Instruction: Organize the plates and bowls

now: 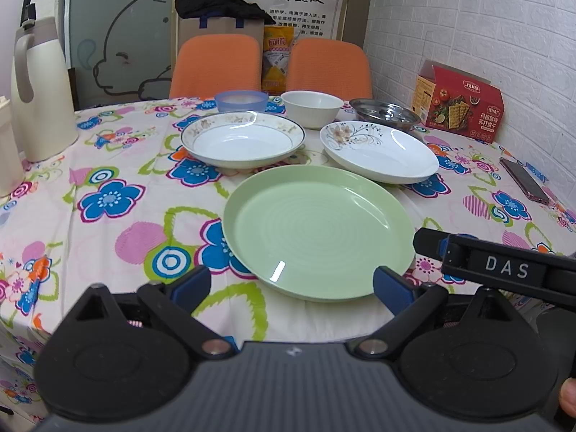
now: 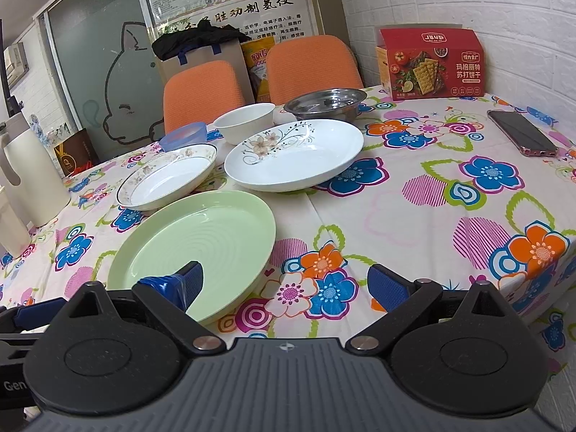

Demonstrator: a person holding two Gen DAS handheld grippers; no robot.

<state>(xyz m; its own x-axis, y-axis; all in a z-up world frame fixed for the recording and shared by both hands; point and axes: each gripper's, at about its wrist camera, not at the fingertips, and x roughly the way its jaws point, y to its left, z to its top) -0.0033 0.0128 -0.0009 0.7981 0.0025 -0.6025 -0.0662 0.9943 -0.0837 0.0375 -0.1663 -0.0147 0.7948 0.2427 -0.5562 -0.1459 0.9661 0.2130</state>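
Both grippers, left gripper [image 1: 291, 284] and right gripper [image 2: 284, 284], spread wide, holding nothing. Green plate [image 1: 316, 230] lies nearest, flat on tablecloth [image 1: 108, 234]. Beyond: two white plates [image 1: 243, 138], [image 1: 378, 151]; then bowls [image 1: 311, 108]. Risk: glazed rim slips from the pads if pinched shallow.

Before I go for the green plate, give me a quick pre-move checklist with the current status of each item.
1. Left gripper jaws open: ok.
2. Right gripper jaws open: ok.
3. Green plate empty, nothing stacked on it: ok.
4. Green plate's near rim inside the left jaws' gap: ok.
5. Green plate clear of the flower-print plate and the gold-rimmed plate: cannot tell; the rims look close.
6. Phone away from the plates: ok.
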